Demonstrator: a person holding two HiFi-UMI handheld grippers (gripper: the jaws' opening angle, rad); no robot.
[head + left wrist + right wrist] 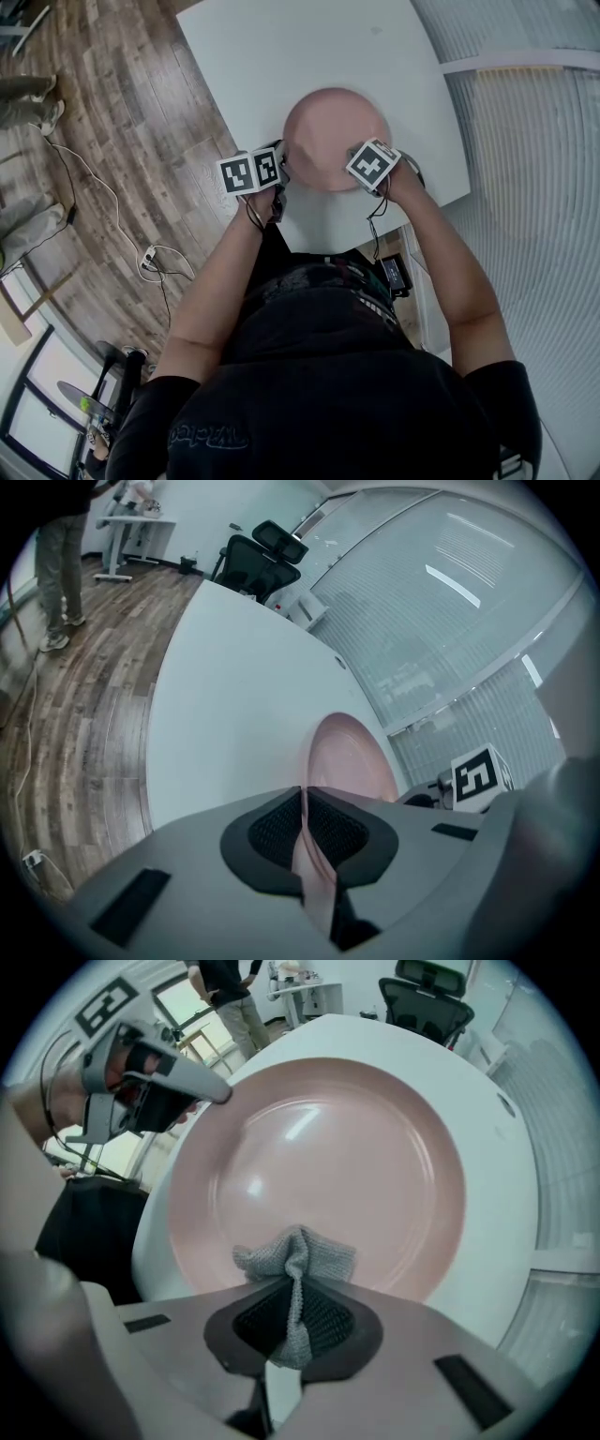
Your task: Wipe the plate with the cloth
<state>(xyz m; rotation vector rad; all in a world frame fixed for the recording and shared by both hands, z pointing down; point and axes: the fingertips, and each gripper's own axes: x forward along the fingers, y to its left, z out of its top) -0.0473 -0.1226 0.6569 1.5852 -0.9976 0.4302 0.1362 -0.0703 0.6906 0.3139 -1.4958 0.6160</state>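
Pinching the near rim of the pink plate (pixel 333 131) between almost closed jaws, the left gripper (pixel 303 829) seems to be steadying it on the white table (pixel 281 56) so that it cannot slide when rubbed. The right gripper (pixel 295 1314) has its jaws clamped on a bunched grey cloth (pixel 295 1258) and points steeply down over the plate's near side. The tuft pokes out in front, apparently so that fabric rather than jaw meets the glaze.
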